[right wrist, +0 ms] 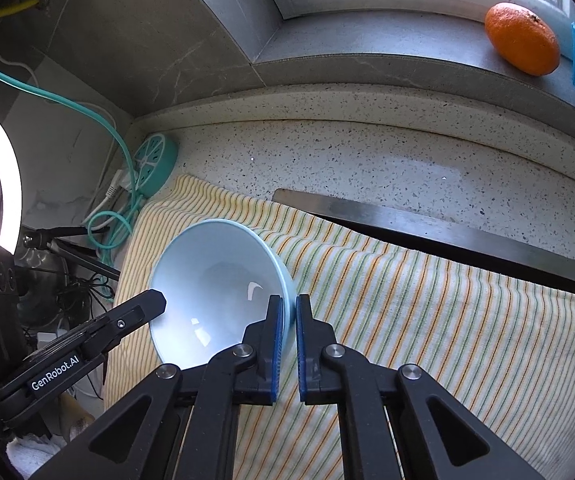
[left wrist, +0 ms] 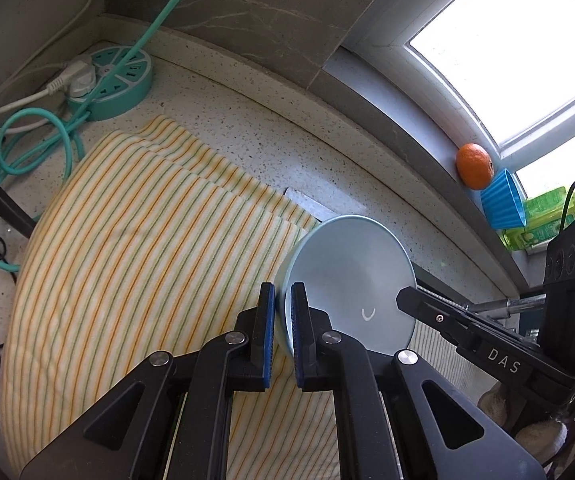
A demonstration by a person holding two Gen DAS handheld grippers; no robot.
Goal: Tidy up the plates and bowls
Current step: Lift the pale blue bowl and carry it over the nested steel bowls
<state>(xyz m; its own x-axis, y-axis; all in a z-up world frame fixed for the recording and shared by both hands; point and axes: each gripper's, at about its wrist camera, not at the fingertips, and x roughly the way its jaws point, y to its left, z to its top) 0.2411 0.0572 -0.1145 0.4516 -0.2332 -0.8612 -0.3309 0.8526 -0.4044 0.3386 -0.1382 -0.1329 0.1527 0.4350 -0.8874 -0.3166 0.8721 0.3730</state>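
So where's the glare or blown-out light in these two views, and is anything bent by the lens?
Left wrist view: the window is blown out white, and the counter edge bows from fisheye. Right wrist view: a ring light glares at left, with bright reflections inside the pale blue bowl.

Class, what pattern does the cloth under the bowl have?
The cloth is cream with thin orange and green stripes, clearest in the right wrist view.

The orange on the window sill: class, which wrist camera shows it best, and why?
The right wrist view: the orange lies large and whole on the sill, its stem dimple visible. In the left wrist view the orange is smaller, near the edge, its lower part hidden behind the blue ribbed cup.
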